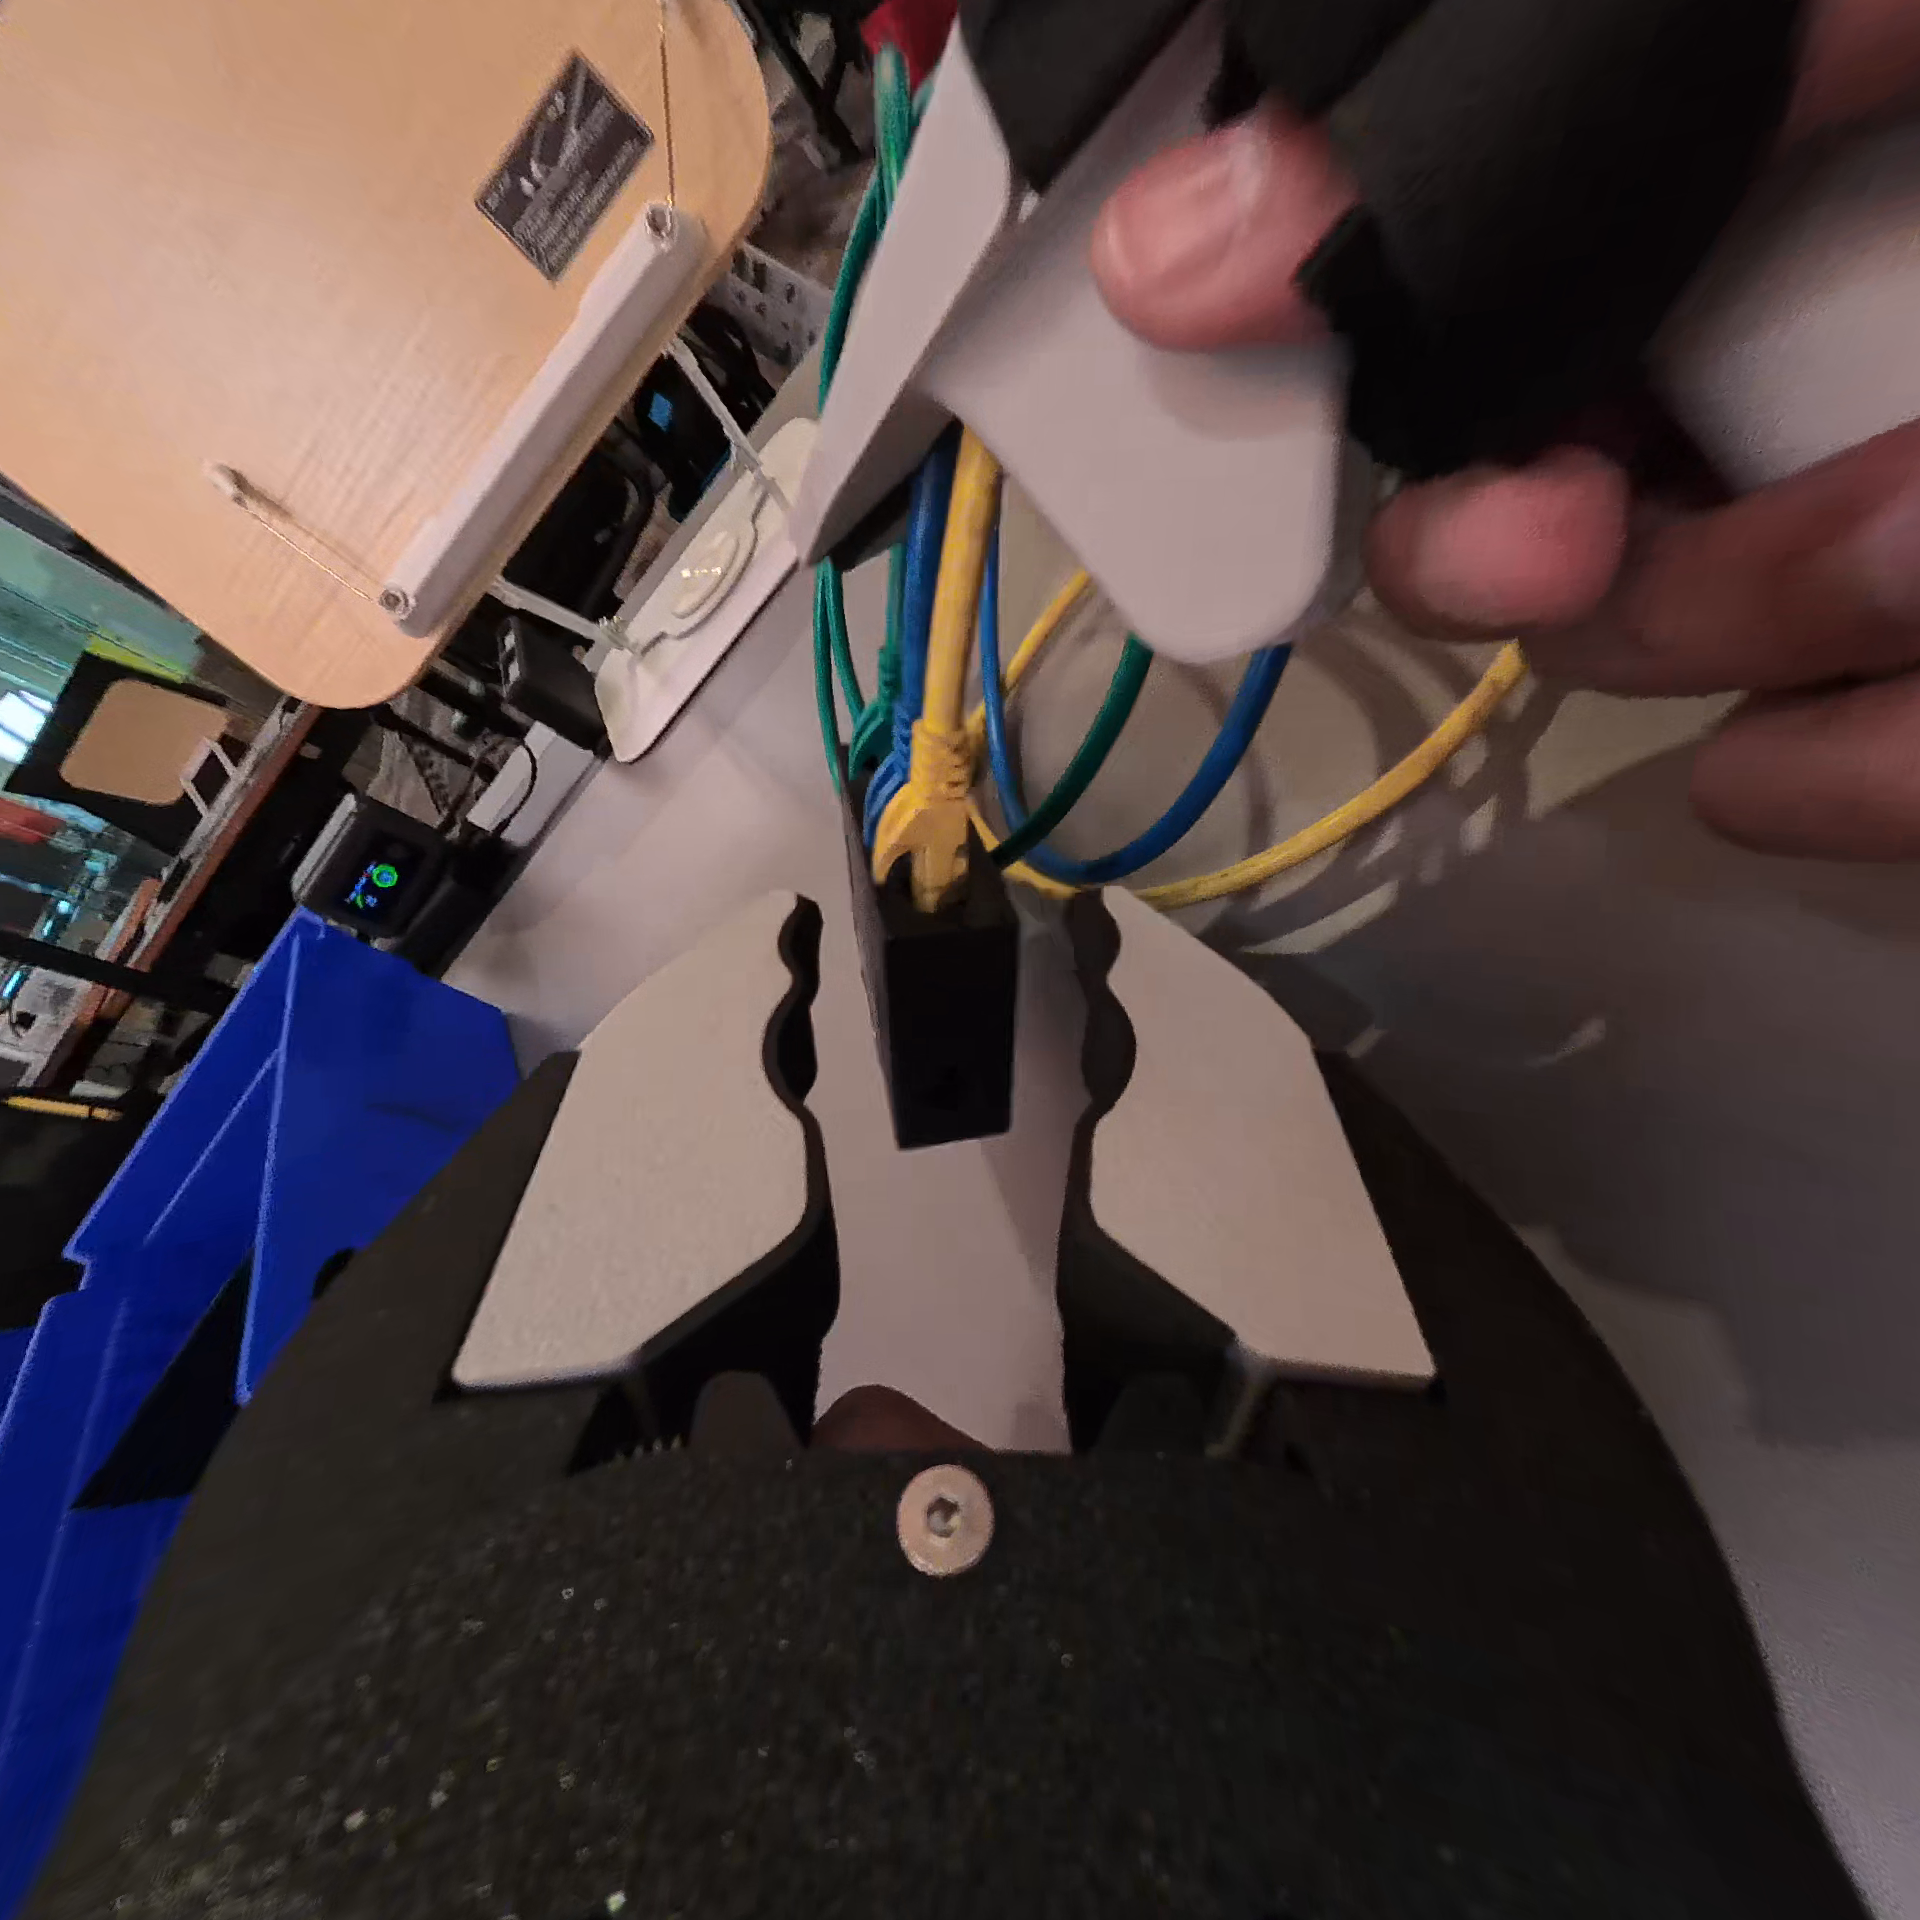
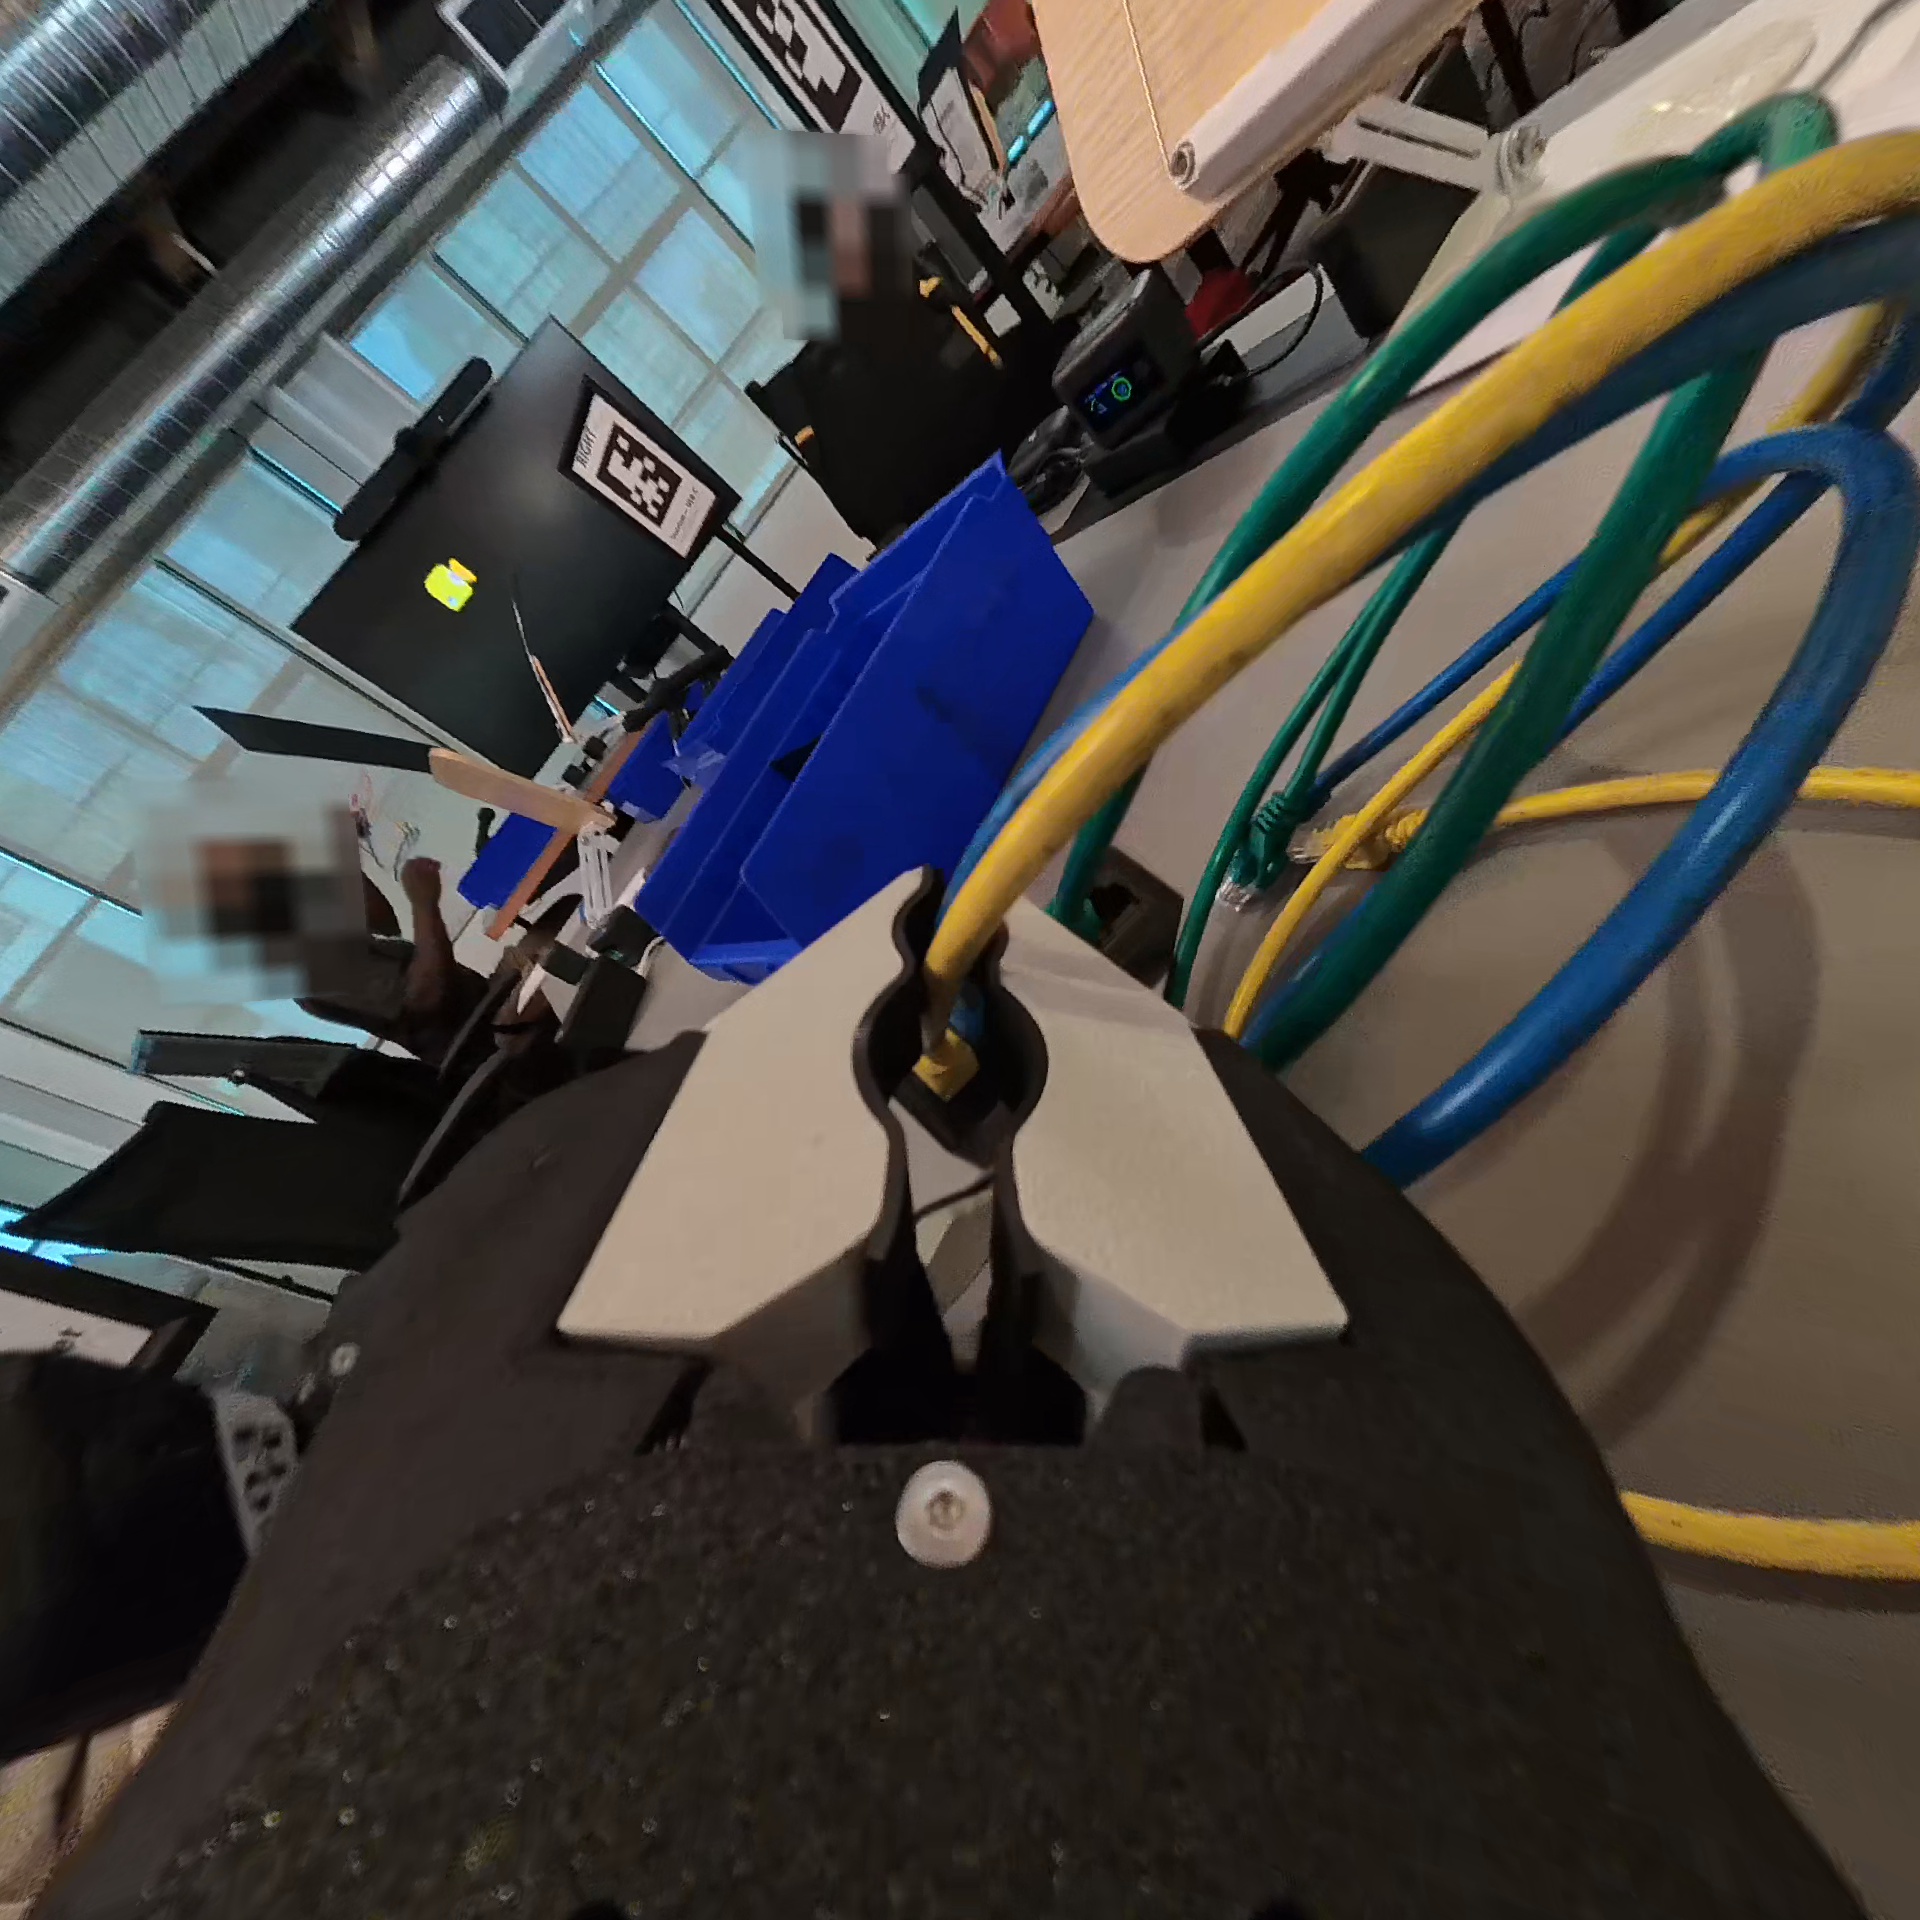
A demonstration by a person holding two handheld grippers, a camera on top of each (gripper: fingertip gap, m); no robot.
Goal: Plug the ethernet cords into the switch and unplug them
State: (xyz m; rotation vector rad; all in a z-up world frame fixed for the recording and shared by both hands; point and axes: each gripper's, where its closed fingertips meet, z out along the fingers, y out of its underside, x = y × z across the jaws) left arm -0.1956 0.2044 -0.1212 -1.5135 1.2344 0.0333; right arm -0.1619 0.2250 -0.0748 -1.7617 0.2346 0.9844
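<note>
Left wrist view looks straight along the left tongs [image 1: 940,914], spread apart to either side of the small black plastic ethernet switch [image 1: 940,1023] on the pale grey surface [image 1: 1558,1195], not visibly touching it. The switch's long axis runs away from the camera, along the line of the fingers, with its ports facing upward in the frame. A yellow ethernet cord [image 1: 940,821] sits plugged into the nearest port, a blue cord [image 1: 896,774] and a green cord [image 1: 868,727] behind it. From above, the right tongs [image 2: 951,940] come down on those plugs; the right wrist view shows them nearly together around the yellow cord [image 2: 1195,665] just above its plug, apparently clamped. I judge the pull must go along the plug's axis, away from the switch, while the left tongs close to steady the body.
</note>
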